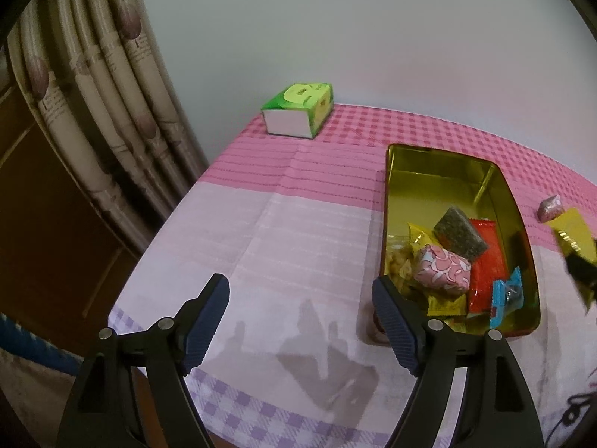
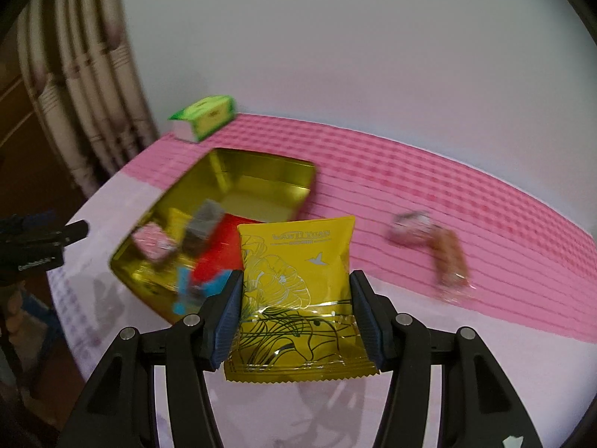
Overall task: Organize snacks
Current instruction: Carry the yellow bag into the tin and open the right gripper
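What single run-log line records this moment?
right claw: shut on yellow packet | left claw: open, empty | gold tin: partly filled | loose snacks on tablecloth: two

My left gripper (image 1: pixel 300 317) hangs over the pale cloth of the table (image 1: pixel 291 231) with its jaws wide apart and nothing between them. My right-hand finger tip sits just beside the near corner of the gold tin (image 1: pixel 440 171). Inside the tin, at its near end, lie a pink patterned sweet (image 1: pixel 444 270), a grey packet (image 1: pixel 460 237), a red packet (image 1: pixel 488 268), a small blue wrapper (image 1: pixel 505 296) and yellow wrappers (image 1: pixel 446 304). A green tissue box (image 1: pixel 298 110) stands at the far edge. At the right border a yellow packet (image 1: pixel 574 235) shows, with a small pink sweet (image 1: pixel 550 207) behind it.
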{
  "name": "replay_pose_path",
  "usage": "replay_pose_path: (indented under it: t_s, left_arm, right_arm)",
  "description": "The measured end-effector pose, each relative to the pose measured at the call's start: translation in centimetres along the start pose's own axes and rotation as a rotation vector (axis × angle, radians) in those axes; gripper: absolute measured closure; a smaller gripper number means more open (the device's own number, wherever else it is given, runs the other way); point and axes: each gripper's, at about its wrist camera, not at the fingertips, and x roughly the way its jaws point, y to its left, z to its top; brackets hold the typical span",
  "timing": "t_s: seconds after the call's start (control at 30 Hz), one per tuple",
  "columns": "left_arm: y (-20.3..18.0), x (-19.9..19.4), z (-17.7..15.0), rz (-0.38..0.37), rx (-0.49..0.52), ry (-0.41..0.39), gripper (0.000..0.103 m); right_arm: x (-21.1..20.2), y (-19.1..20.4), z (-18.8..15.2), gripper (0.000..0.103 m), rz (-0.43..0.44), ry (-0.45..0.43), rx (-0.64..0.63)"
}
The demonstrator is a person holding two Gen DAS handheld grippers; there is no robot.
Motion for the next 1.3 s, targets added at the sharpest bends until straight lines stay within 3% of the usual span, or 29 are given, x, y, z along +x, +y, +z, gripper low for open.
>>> replay_pose_path:
  t_s: [0.37, 1.3]
  left_arm:
    - [1.2, 0.5, 0.2, -0.004, -0.031, 0.012, 0.023]
    - [2.0, 1.4, 0.1, -0.004, -0.071, 0.039, 0.023]
  right_arm:
    - [3.7, 6.3, 1.3, 0.051, 0.059, 0.053, -0.099]
    - [8.4, 8.0, 2.0, 0.049, 0.03, 0.095, -0.141]
